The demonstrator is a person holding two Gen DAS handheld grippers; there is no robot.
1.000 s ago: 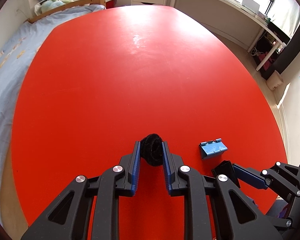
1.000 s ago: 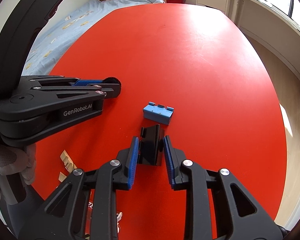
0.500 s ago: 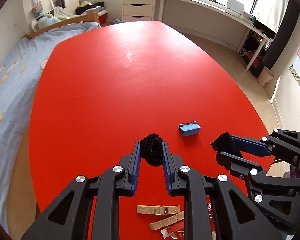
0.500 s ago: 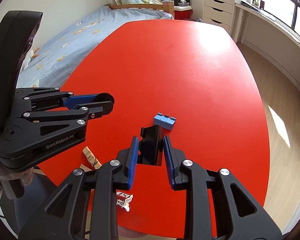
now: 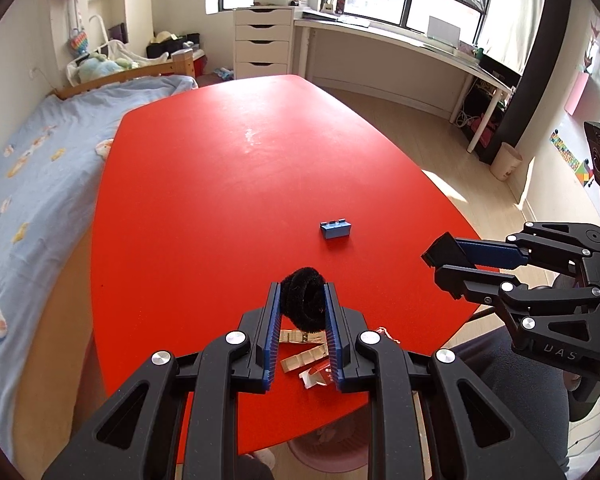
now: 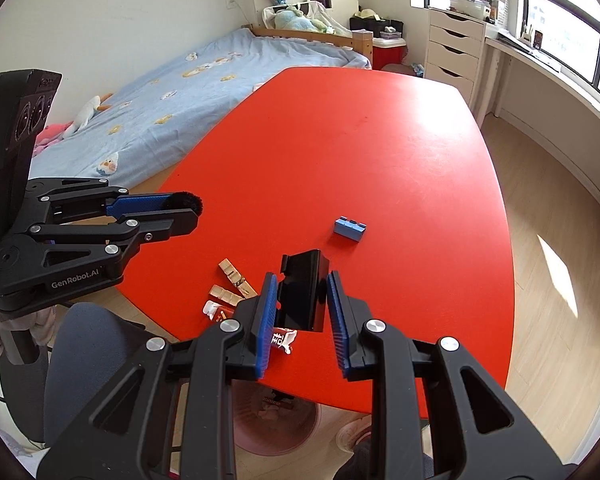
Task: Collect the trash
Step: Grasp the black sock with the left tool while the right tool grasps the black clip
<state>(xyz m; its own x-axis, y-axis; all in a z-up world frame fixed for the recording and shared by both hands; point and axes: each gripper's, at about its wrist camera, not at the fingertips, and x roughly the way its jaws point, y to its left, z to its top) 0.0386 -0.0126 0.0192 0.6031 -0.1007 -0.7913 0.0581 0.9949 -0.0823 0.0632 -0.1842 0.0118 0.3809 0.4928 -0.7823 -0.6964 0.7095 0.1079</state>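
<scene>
Trash is split between both tongs right now: left tongs [image 5: 303, 309] are clamped on a fuzzy black hair tie [image 5: 303, 303], right tongs [image 6: 302, 300] are squeezing a black plastic clip [image 6: 303, 294]. Both are held up off the red desk [image 6: 360, 152], near its front edge, and my guess is that's because the pink bin [image 6: 276, 420] sits on the floor right under that edge. A blue block [image 6: 350, 229], 2 clothespins [image 6: 236, 280] and a torn wrapper [image 6: 284, 339] lie on the desk.
</scene>
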